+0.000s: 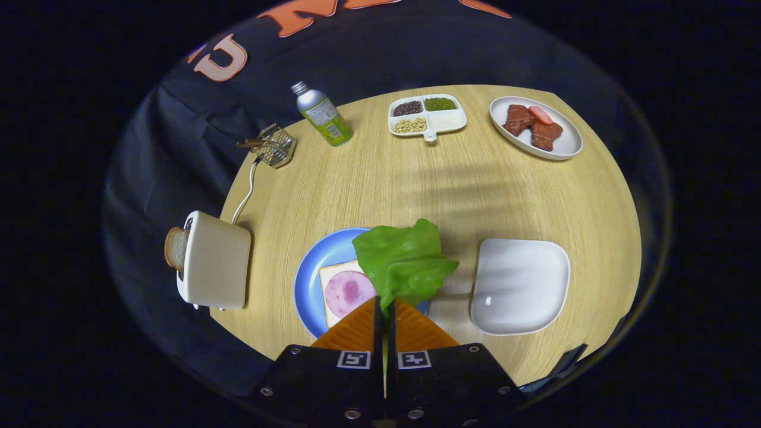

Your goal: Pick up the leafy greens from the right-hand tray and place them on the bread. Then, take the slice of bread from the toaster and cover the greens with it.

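Green leaf fills our gripper [384, 309]: its fingers are closed tight on the leafy greens [404, 261], held above the blue plate [309, 279] where the bread [333, 279] lies with a ham slice [348, 291]. We judge the first step under way, with the white tray [520, 285] on the counter [380, 184] emptied. Next we lower, release over the ham, then reach left for the toaster [214, 261] and its slice [175, 248].

Bright, even overhead light, soft shadows on the table [380, 184], sharp centre, fisheye-bent edges.
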Demonstrator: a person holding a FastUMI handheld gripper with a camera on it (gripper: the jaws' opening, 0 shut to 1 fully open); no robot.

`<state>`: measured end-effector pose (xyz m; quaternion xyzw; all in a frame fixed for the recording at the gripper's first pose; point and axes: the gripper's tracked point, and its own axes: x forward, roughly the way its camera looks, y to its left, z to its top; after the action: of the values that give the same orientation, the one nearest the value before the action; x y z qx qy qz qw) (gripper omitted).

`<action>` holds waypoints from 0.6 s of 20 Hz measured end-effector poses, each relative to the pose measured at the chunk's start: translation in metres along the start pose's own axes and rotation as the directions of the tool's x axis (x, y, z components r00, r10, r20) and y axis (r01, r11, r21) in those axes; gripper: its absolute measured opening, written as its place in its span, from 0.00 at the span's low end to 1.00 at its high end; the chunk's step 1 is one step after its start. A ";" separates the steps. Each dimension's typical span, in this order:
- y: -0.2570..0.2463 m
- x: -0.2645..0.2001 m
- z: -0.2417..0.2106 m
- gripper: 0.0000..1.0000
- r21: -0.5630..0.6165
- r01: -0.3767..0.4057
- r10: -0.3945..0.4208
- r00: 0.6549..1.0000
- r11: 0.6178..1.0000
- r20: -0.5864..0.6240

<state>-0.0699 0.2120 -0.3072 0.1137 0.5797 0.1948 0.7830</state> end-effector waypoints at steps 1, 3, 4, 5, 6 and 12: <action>0.007 0.002 0.000 0.02 -0.004 -0.014 0.014 1.000 1.000 -0.007; 0.021 0.007 -0.001 0.03 -0.010 -0.040 0.039 0.999 0.999 -0.022; 0.027 0.009 -0.003 0.02 -0.015 -0.049 0.048 0.998 0.999 -0.030; 0.034 0.012 -0.004 0.02 -0.022 -0.059 0.058 0.998 0.998 -0.040; 0.041 0.015 -0.004 0.02 -0.028 -0.069 0.067 0.997 0.997 -0.046; 0.071 0.032 -0.016 0.02 -0.056 -0.092 0.085 0.990 0.994 -0.109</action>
<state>-0.0896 0.2890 -0.3113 0.1051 0.6088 0.2526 0.7447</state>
